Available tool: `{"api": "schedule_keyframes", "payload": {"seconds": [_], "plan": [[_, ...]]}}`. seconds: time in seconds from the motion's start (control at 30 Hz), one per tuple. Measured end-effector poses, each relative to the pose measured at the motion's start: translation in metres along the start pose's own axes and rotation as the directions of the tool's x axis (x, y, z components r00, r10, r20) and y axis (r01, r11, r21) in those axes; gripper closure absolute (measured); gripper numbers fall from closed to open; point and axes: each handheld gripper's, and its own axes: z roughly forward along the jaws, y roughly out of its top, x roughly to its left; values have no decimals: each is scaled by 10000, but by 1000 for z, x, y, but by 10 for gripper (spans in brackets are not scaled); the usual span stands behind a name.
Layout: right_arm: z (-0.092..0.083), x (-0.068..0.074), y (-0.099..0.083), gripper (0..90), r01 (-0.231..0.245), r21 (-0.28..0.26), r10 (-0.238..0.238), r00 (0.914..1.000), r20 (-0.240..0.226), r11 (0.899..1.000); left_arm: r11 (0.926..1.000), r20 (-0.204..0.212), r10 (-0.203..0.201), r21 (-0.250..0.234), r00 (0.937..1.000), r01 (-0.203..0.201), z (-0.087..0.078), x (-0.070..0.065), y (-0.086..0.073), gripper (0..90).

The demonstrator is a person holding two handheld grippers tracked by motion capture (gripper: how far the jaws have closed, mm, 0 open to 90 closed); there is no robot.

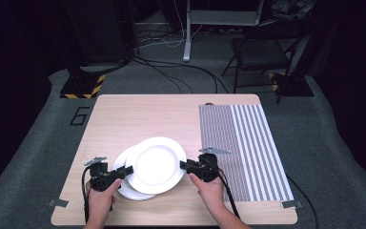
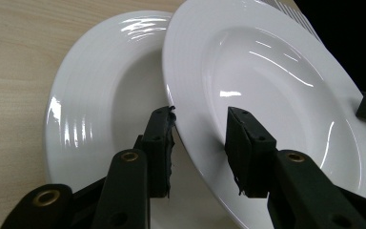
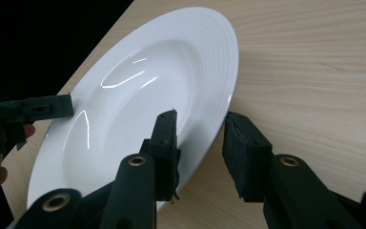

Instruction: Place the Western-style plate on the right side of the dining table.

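Observation:
Two white deep plates lie at the table's near middle. The upper plate [image 1: 155,164] [image 2: 267,86] [image 3: 147,81] overlaps the lower plate [image 1: 132,193] [image 2: 100,95] and tilts up off it. My right gripper [image 1: 183,165] [image 3: 200,129] is shut on the upper plate's right rim, one jaw above and one below. My left gripper [image 1: 129,170] [image 2: 200,129] straddles the same plate's left rim. Its jaws stand apart around the edge, one pad just at the rim, and I see no firm press. In the right gripper view, the left gripper [image 3: 52,107] shows at the far rim.
A grey-and-white striped mat [image 1: 248,148] covers the right side of the wooden table [image 1: 138,114]. Bare wood lies behind the plates. Beyond the table are a dark chair [image 1: 262,47], floor cables and a hazard-striped base [image 1: 81,88].

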Motion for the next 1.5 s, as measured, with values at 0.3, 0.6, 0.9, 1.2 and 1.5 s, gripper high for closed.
{"api": "schedule_keyframes", "payload": {"seconds": [0.3, 0.6, 0.9, 1.2, 1.5], "plan": [[-1, 2, 1, 648, -22, 191, 19, 9999, 162, 9998, 10000, -141, 63, 46, 9999, -62, -3, -7, 0, 628], [-2, 3, 1, 647, 19, 220, -27, 9993, 386, 9998, 9998, -136, 194, -77, 9997, -195, -7, -11, 1, 650], [-2, 3, 1, 647, -87, 248, 78, 9993, 362, 9997, 9999, -166, 14, -156, 9999, -16, -9, -13, 3, 652], [-6, 4, 6, 650, -308, 91, 305, 9991, 279, 9995, 9998, -152, 15, -221, 9999, -18, -12, -18, 5, 651], [-7, 4, 7, 649, -297, 47, 295, 9992, 265, 9995, 9998, -112, 6, -216, 9999, -9, -13, -18, 6, 652]]}}
